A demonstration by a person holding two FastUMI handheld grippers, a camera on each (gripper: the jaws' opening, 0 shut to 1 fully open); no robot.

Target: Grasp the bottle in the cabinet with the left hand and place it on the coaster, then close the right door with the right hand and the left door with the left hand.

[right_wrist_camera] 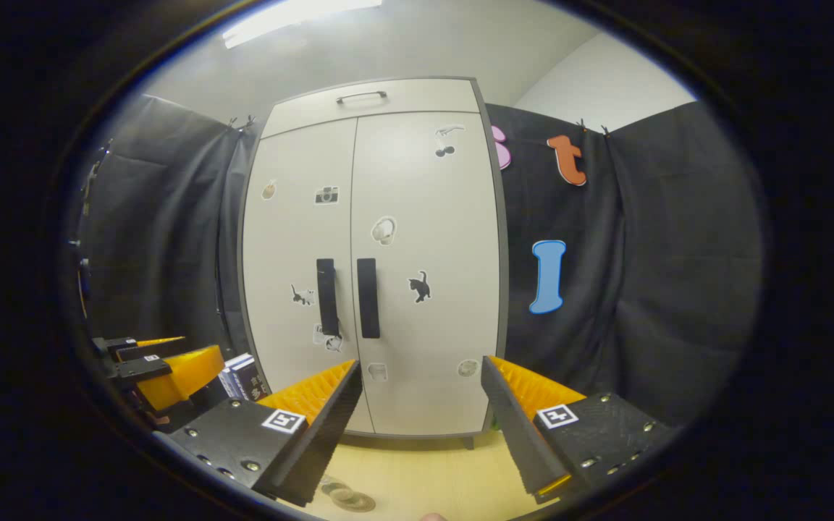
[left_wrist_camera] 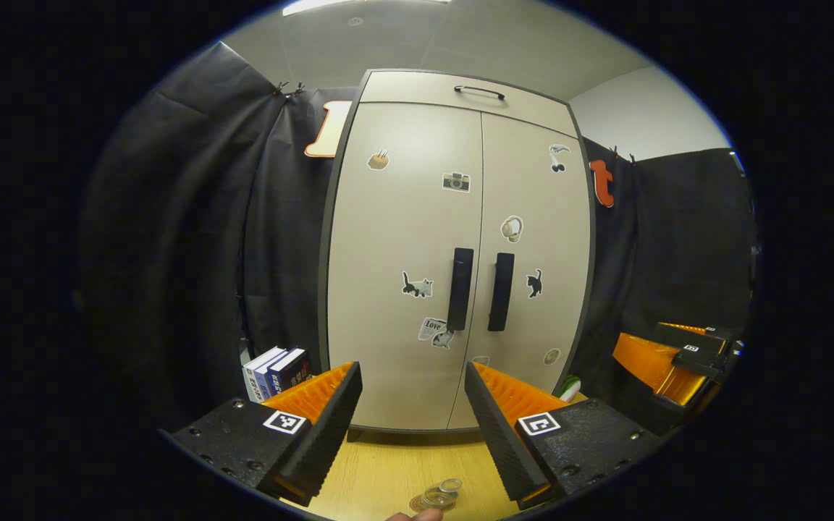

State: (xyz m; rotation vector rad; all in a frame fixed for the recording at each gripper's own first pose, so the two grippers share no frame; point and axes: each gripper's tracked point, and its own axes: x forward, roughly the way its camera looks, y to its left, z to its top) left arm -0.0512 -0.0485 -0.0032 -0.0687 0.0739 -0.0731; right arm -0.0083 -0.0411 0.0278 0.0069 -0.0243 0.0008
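Doors (left_wrist_camera: pixel 460 275) of the cabinet (left_wrist_camera: pixel 348 239) are both standing shut, so I am judging the job nearly over. In front of the cabinet, on the table (left_wrist_camera: pixel 388 470), the bottle (left_wrist_camera: pixel 443 495) is sitting on the coaster (left_wrist_camera: pixel 417 504). I am holding the left gripper (left_wrist_camera: pixel 413 427) and right gripper (right_wrist_camera: pixel 420 427) back from the cabinet, jaws apart, gripping nothing.

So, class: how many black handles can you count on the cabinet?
3. One long handle on the left door, one on the right door, both beside the centre seam, and a slim handle on the top panel.
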